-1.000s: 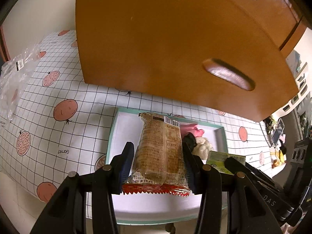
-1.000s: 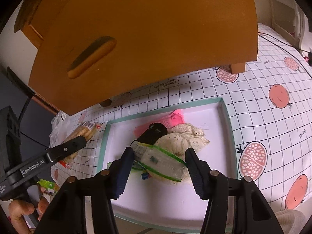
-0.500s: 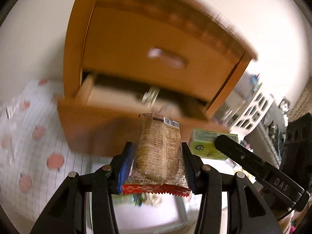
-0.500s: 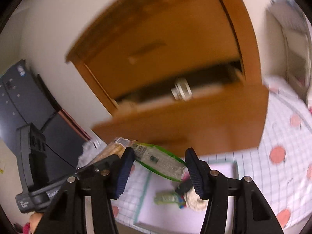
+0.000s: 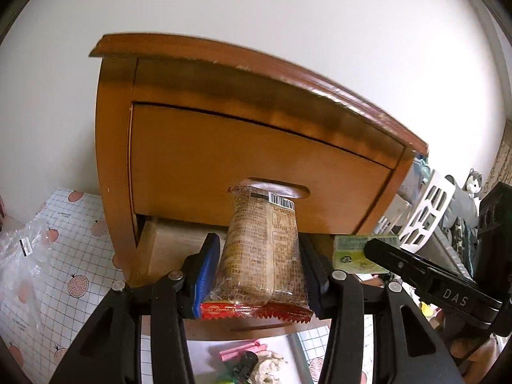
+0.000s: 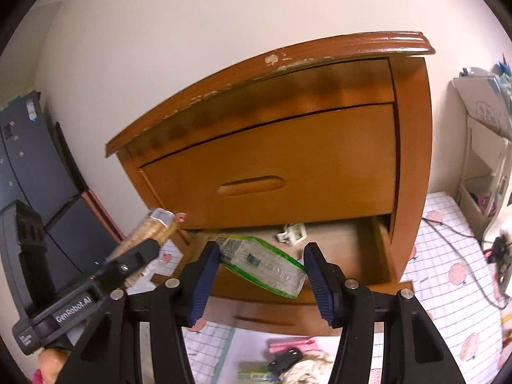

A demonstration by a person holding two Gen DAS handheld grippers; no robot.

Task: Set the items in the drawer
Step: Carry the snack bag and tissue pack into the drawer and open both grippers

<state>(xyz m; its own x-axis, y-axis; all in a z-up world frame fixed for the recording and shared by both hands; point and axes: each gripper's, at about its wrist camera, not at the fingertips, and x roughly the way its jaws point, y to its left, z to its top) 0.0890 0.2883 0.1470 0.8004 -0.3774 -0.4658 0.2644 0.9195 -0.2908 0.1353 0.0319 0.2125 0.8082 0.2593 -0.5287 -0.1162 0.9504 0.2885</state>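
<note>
Both hands were loaded. The left gripper (image 5: 260, 265) was clamped on a biscuit pack (image 5: 262, 249), held upright in front of the nightstand (image 5: 198, 147). The right gripper (image 6: 261, 275) had its jaws closed on a green-edged packet (image 6: 260, 264), lying across them at a tilt. The lower drawer (image 6: 358, 249) stood pulled open just ahead, with a small white thing (image 6: 292, 233) already inside. Neither packet was in yet. Below, the tray (image 6: 246, 342) held more: a pink item (image 6: 289, 344), something black, something pale. By my reckoning, plenty was left to do.
</note>
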